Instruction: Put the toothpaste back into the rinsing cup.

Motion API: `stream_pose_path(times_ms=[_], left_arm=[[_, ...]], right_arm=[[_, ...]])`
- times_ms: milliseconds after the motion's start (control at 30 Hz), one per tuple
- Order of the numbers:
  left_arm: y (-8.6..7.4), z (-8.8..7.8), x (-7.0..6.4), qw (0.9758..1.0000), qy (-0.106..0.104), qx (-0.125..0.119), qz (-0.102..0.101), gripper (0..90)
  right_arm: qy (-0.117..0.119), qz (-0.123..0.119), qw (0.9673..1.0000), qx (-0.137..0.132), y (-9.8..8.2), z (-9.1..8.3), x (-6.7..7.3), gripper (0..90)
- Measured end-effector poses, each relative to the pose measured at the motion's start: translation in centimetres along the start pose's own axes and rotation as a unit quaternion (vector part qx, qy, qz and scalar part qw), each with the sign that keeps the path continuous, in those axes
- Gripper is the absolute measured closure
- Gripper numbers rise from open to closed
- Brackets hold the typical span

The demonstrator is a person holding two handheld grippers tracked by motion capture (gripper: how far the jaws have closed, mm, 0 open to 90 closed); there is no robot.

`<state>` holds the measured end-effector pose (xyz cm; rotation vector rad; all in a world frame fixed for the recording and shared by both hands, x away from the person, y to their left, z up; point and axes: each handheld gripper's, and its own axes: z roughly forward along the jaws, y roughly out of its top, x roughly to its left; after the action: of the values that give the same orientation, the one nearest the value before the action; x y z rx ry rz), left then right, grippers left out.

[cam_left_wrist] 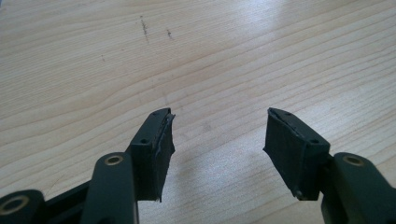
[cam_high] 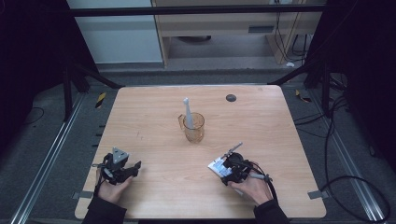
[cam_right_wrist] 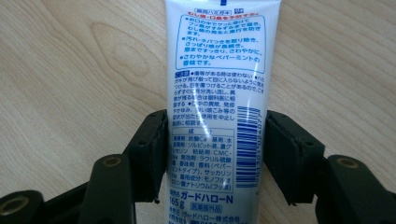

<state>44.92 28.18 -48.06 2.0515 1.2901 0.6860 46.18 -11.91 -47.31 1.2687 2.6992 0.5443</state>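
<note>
1. A white toothpaste tube (cam_right_wrist: 217,107) is seen lying flat on the desk (cam_high: 154,135), near the front edge and toward the front right corner, under the right claw (cam_high: 227,166).
2. In the right gripper view the right claw (cam_right_wrist: 215,149) is set around the tube, one jaw on each long side. The pads appear to touch or nearly touch the tube's edges; a firm pinch cannot be confirmed, since the tube is not visibly squeezed.
3. The left claw (cam_high: 122,169) is held near the front left corner of the desk. In the left gripper view the left claw (cam_left_wrist: 218,149) is shown spread wide, with bare wood between the jaws and nothing held.
4. A clear amber cup (cam_high: 194,127) stands upright near the middle of the desk, with a white toothbrush (cam_high: 187,112) standing in it, head up. It is well apart from both claws.
5. A small dark round mark (cam_high: 230,98) is seen near the far edge.
6. Progress is judged as early: the tube has been straddled but not lifted. The grip is judged still to be completed, followed by the lift and probably a carry toward the cup.
</note>
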Motion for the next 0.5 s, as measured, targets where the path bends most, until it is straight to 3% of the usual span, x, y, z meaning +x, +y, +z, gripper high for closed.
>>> stream_pose_path(times_ms=[133,300,500], left_arm=[[0.01,-0.01,-0.05,1.0,0.0,0.0,0.001,40.6],[-0.01,0.01,-0.01,1.0,-0.001,0.001,0.0,40.6],[0.01,-0.02,-0.01,1.0,0.0,0.0,0.0,40.6]], right_arm=[[-0.005,-0.002,0.9999,0.009,0.21,-0.02,0.2,45.4],[-0.008,0.004,0.9999,0.015,0.46,-0.39,0.32,56.3],[0.005,0.017,0.9998,0.007,0.32,-0.91,0.04,65.1]])
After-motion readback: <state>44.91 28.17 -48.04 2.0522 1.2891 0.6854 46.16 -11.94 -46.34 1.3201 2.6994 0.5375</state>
